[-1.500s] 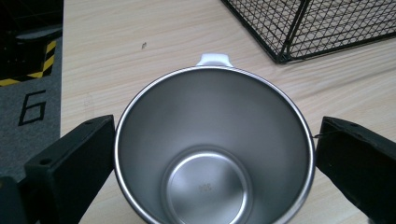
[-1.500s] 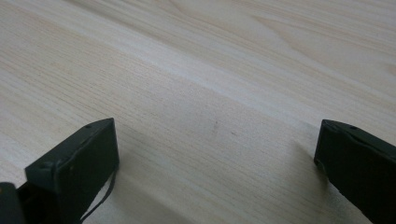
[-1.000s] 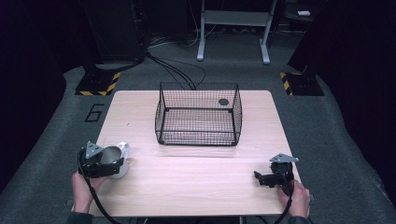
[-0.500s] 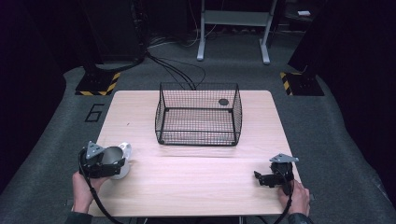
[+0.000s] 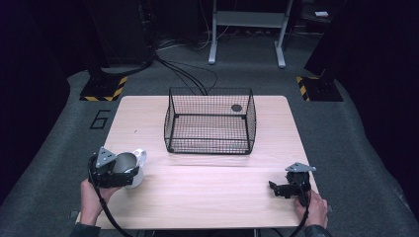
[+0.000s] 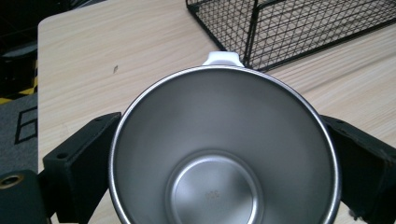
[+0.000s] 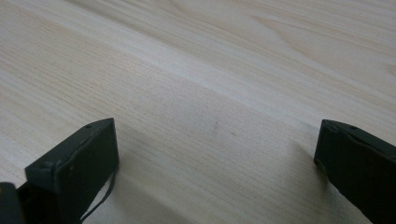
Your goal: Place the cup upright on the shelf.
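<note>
the left claw (image 5: 120,170) is held low at the near left, its jaws closed against the sides of a steel cup (image 6: 224,149). the right claw (image 5: 277,187) is held at the near right, jaws spread wide apart, gripped from behind by the right hand (image 5: 312,207).

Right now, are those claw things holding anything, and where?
The left gripper clamps a steel mug by its sides. The right gripper holds nothing.
</note>
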